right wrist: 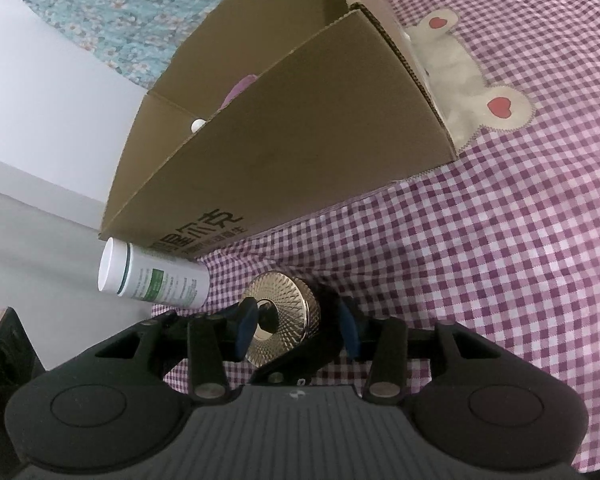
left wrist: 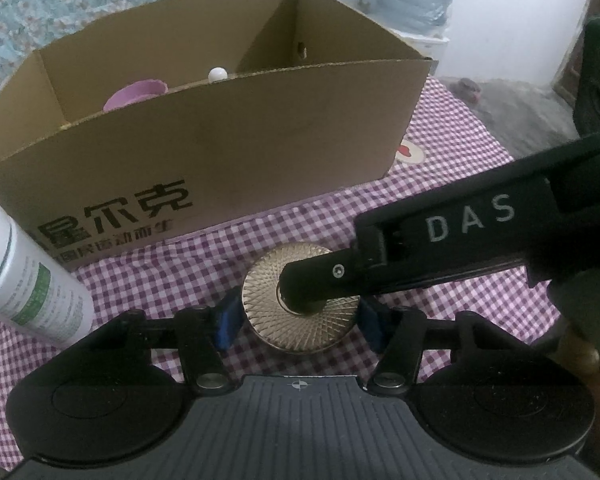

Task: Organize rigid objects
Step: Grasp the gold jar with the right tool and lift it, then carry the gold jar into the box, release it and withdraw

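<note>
The gold jar [left wrist: 300, 312] sits gripped between both left tongs [left wrist: 298, 320] and right tongs [right wrist: 296, 330].

Pink bowl [left wrist: 136, 94] mostly hidden behind box [left wrist: 220, 136] front wall, only rim shows. White ball [left wrist: 218, 74] half hidden likewise. White bottle [left wrist: 28, 276] cut by left edge. Gold jar [left wrist: 300, 308] body hidden under lid; right tongs [left wrist: 300, 292] tip covers lid centre.
</note>
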### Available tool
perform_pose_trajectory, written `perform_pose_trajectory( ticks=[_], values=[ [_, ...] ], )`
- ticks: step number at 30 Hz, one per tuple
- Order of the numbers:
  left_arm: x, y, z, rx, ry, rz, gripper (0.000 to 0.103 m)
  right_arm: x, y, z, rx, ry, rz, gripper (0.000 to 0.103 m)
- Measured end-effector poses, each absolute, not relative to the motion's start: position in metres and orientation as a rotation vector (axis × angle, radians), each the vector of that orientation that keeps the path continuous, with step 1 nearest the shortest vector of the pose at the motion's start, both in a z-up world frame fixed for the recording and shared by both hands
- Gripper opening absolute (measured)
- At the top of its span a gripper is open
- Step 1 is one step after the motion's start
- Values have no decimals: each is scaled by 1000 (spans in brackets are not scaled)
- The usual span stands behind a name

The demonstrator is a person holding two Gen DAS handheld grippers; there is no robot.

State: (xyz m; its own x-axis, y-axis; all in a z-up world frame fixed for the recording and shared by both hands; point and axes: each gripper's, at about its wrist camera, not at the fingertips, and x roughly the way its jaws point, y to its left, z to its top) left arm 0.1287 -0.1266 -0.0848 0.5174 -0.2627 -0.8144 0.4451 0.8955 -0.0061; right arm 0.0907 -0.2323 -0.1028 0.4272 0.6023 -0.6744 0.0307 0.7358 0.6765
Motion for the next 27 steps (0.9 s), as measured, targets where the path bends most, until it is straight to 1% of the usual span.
perform_pose_trajectory(
  ticks=[7, 10, 14, 19, 23, 27],
  values=[
    [122, -125, -80, 202, 938, -421, 57, 88, -227, -97, 666, 1088, 392, 47],
    [115, -122, -69, 197, 921, -417, 57, 84, -225, -84, 651, 1073, 399, 47],
    [105, -122, -37, 192, 870, -407, 57, 77, -221, -51, 620, 1021, 422, 47],
    [106, -121, 20, 186, 786, -357, 57, 85, -214, 10, 553, 896, 480, 47],
    [128, -124, 58, 178, 715, -329, 57, 115, -215, 51, 494, 820, 523, 47],
    [167, -135, 70, 156, 717, -294, 57, 166, -215, 68, 471, 836, 546, 47]
  ],
)
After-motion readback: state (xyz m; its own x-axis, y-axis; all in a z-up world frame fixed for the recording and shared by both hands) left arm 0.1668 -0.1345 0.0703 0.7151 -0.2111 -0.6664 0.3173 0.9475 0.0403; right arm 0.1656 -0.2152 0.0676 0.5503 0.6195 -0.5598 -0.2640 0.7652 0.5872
